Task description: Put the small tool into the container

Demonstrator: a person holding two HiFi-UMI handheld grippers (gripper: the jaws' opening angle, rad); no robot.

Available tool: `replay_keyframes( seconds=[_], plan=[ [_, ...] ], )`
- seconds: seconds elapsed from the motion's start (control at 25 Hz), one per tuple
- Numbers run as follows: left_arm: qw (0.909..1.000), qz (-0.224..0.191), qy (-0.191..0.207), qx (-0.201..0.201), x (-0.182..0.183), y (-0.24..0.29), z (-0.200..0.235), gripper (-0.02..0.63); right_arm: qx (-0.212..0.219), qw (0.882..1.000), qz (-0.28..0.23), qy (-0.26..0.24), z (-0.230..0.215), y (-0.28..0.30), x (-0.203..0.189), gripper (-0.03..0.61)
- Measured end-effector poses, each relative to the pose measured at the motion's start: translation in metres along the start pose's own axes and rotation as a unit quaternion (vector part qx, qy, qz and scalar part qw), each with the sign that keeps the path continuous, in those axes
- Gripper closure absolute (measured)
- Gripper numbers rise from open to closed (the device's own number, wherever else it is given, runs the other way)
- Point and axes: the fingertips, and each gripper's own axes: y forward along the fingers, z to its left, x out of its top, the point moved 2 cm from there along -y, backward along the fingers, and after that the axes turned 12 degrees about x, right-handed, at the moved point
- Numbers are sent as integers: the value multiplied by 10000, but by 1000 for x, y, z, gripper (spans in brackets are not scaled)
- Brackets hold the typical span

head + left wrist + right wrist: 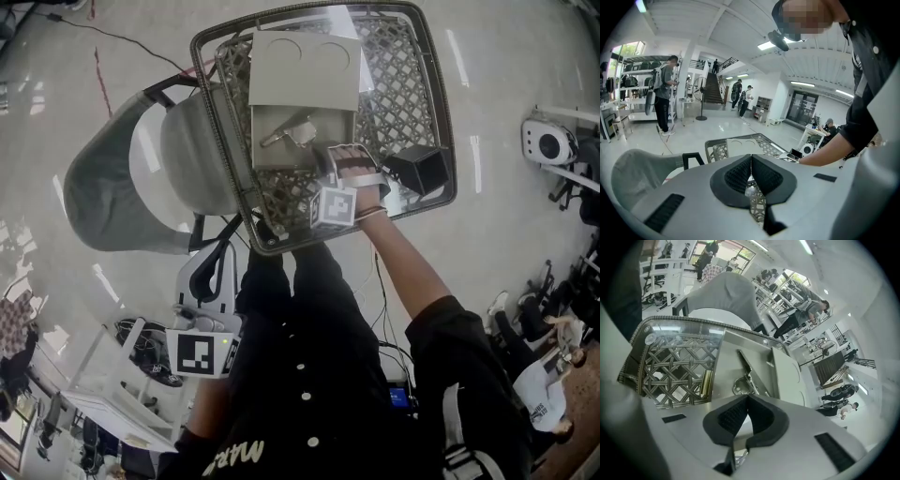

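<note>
Rounded-corner table (pixel 394 94) — woven lattice under glass, metal rim. On it, rectangular beige container (pixel 272 120), lid open. Small tool (pixel 289 134), shiny metal, lies inside. Right gripper (pixel 747 399) — ribbed pads together, empty. Left gripper (pixel 751 163) likewise closed, empty.

**Tally at the lattice table**

One glass-topped table (pixel 398 94) with a woven lattice and metal rim. One pale open container (pixel 330 152). One small silver metal tool (pixel 287 133). One black box (pixel 419 169). One grey moulded chair (pixel 122 187). Two white grippers: left gripper (pixel 751 164), right gripper (pixel 746 401).
</note>
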Motion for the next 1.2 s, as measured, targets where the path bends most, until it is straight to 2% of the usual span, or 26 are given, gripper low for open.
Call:
replay_keyframes(
  seconds=[0.12, 0.28, 0.44, 0.6, 0.84, 1.04, 1.12, 1.2],
  plan=[
    [9999, -97, 56, -31, 10, -4, -2, 583, -120, 9995, -150, 236, -7, -17, 2, 565],
    [9994, -284, 186, -91, 25, -5, -2, 583, -240, 9952, -539, 785, -21, -49, 8, 565],
    [9983, -491, 261, -154, 44, -11, -6, 584, -422, 9863, -972, 1261, -39, -98, 20, 565],
    [9963, -751, 334, -257, 66, -20, -13, 583, -566, 9727, -1420, 1746, -53, -154, 33, 565],
    [9904, -1238, 486, -375, 98, -29, -17, 584, -943, 9385, -2188, 2499, -80, -238, 45, 565],
    [9855, -1499, 651, -457, 113, -31, -16, 584, -1316, 9084, -2719, 2891, -103, -298, 47, 565],
    [9838, -1580, 699, -472, 121, -33, -15, 584, -1446, 8894, -3049, 3083, -110, -322, 47, 565],
    [9823, -1627, 818, -441, 129, -37, -14, 583, -1570, 8620, -3463, 3353, -115, -344, 43, 565]
  ],
)
